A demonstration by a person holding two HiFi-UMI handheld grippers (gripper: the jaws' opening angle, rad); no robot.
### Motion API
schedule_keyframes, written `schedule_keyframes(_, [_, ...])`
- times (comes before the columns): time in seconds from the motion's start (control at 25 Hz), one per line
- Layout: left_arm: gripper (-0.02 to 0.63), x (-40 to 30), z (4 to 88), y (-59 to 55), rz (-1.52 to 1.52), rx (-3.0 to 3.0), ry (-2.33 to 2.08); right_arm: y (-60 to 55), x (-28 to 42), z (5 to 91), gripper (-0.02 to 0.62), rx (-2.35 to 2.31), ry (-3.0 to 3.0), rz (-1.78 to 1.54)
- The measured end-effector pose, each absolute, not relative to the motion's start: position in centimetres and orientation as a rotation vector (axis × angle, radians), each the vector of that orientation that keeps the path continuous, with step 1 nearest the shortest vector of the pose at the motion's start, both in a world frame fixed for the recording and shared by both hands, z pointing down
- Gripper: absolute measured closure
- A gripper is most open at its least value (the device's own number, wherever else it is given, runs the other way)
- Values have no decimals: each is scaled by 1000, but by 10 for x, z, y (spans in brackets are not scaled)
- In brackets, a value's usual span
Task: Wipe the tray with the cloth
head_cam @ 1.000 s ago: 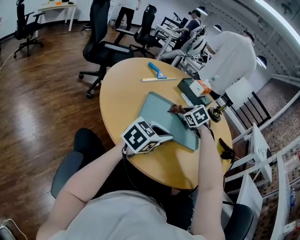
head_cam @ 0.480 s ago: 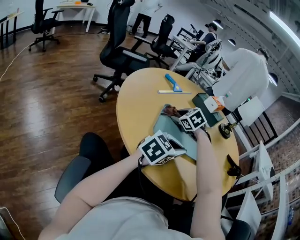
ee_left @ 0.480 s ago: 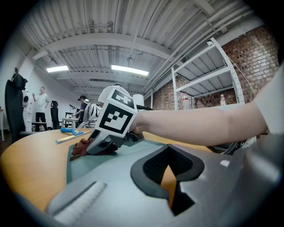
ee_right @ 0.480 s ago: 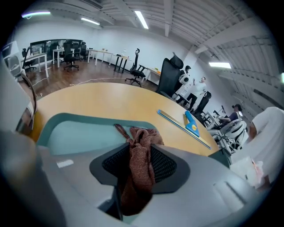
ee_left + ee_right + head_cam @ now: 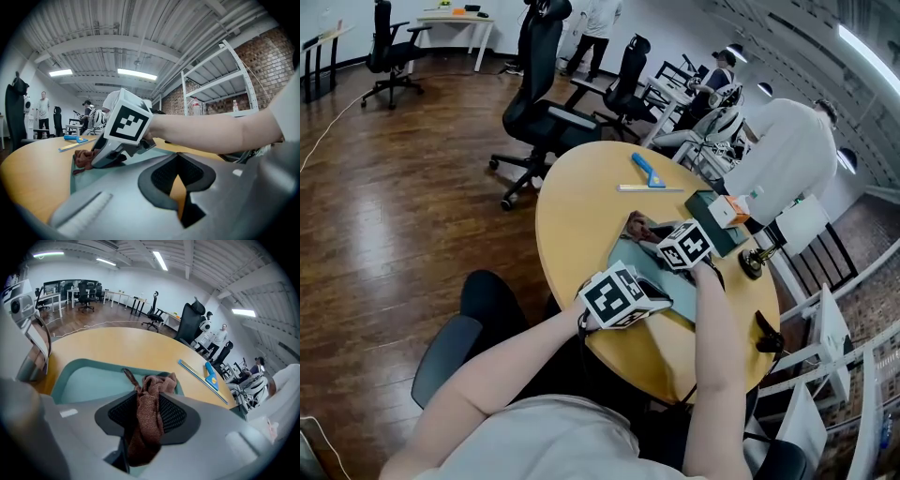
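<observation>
cloth, a rust-brown knit rag, is hanging bunched between the jaws of the right gripper, which are clamping it tight. its loose end is spilling forward onto the teal tray. tray is lying on the round wooden table in front of the person, its long axis running away from them and slanting left in the head view. in the right gripper view most of the bare tray floor is spreading out to the left of the cloth, with the far rim just beyond it, so the wiping stroke is probably going to need to run leftward along that length. left gripper is sitting at the near end of the tray, jaws pressed together on nothing, only a sliver of table showing between them. right one is the arm carrying the cloth, so it is the nearer. writing: none readable. cubes are showing only black-and-white square markers, and the orange-and-white box beyond the tray is too small to read.
</observation>
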State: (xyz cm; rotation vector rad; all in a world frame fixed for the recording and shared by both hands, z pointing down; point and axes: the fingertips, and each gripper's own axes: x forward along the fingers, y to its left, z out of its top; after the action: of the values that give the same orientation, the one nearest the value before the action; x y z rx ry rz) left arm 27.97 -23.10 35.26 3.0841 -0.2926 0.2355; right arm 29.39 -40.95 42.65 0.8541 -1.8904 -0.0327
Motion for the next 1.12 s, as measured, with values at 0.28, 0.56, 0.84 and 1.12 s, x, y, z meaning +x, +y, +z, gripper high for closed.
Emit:
schedule_keyframes(0.28, [604, 277, 352, -230, 235, 3083, -288, -382, 333, 425, 448, 901, -1798, -18])
schedule_keyframes(0.56, [604, 278, 354, -230, 232, 3085, -286, -352, 393, 428, 449, 999, -1732, 58])
schedule_keyframes(0.84, [604, 276, 355, -230, 228, 3083, -285, -328, 449, 431, 449, 1105, -1661, 121])
schedule_keyframes(1.12, [604, 278, 356, -235, 226, 3080, -292, -318, 468, 428, 449, 1141, -1620, 120])
